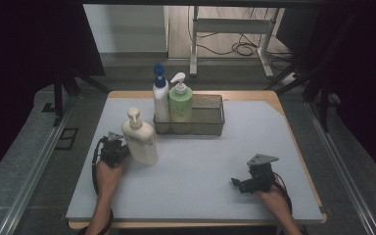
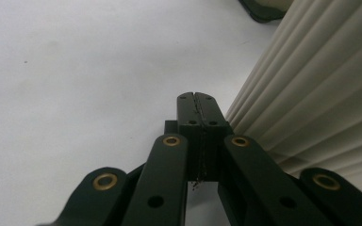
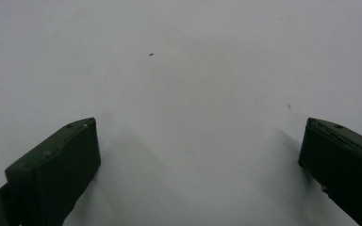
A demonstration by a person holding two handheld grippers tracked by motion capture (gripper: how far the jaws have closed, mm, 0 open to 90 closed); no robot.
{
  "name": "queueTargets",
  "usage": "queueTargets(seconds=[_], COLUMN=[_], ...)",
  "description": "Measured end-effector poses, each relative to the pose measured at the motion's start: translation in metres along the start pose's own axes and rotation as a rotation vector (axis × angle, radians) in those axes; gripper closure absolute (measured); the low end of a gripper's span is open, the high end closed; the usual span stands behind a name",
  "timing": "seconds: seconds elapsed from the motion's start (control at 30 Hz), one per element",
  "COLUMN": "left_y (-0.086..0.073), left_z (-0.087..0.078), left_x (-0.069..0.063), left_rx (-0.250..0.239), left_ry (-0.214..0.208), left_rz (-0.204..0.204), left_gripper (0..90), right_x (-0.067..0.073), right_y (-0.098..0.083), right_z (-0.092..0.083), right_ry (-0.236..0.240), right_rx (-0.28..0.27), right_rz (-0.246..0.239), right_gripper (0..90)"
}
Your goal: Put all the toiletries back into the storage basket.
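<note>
Counting from the left, three pump bottles stand on the surface [image 1: 200, 176], with one basket and two grippers, one in each hand.

At the left, the left gripper [image 1: 113, 148] sits in the person's left hand [image 1: 108, 171], low on the surface. Its fingers [image 2: 202, 110] are pressed flat together with nothing between them, as the left gripper view shows. The cream bottle [image 1: 141, 139] stands upright just beside it on the right; in that view its ribbed side [image 2: 320, 94] rises right next to the closed fingers, very near them, though I cannot tell whether they touch it. This bottle stands on the bare surface, in front of the basket's left end and outside it.

Farther back, near the middle, the basket [image 1: 208, 117] is a see-through oblong tray. Two bottles stand upright in its left end, side by side: a white bottle [image 1: 160, 100] with a blue pump, then a green bottle [image 1: 180, 103] with a white pump. The basket's right part holds nothing that I can make out.

At the right, the right gripper [image 1: 247, 183] lies low in the right hand [image 1: 271, 196], pointing left, well apart from the bottles and basket. Its fingers [image 3: 56, 165] stand wide apart over bare surface, holding nothing.
</note>
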State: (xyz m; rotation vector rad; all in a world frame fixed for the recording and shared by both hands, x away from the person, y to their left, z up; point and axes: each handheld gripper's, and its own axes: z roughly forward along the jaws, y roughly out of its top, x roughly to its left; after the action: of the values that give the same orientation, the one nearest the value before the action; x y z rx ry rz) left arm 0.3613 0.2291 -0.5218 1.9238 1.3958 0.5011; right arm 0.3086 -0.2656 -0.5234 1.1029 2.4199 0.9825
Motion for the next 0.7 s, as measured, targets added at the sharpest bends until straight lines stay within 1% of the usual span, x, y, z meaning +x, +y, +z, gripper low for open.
queueTargets(seconds=[0.13, 0.4, 0.47, 0.7], left_y=[0.001, 0.002, 0.002, 0.006], left_z=[-0.001, 0.0, 0.0, -0.001], left_x=[-0.002, -0.004, -0.005, -0.011], left_rx=[-0.015, -0.018, -0.012, -0.022], left_ry=[0.003, -0.001, -0.005, -0.025], left_rz=[0.004, 0.01, 0.015, 0.026], left_gripper=[89.3, 89.3, 89.3, 89.3], right_x=[0.0, 0.0, 0.0, 0.0], right_y=[0.0, 0.0, 0.0, 0.0], right_z=[0.0, 0.0, 0.0, 0.0], right_ry=[0.0, 0.0, -0.001, -0.001], right_rx=[0.0, 0.0, 0.0, -0.001], right_rz=[0.0, 0.0, 0.0, -0.001], right_gripper=[0.0, 0.0, 0.0, 0.0])
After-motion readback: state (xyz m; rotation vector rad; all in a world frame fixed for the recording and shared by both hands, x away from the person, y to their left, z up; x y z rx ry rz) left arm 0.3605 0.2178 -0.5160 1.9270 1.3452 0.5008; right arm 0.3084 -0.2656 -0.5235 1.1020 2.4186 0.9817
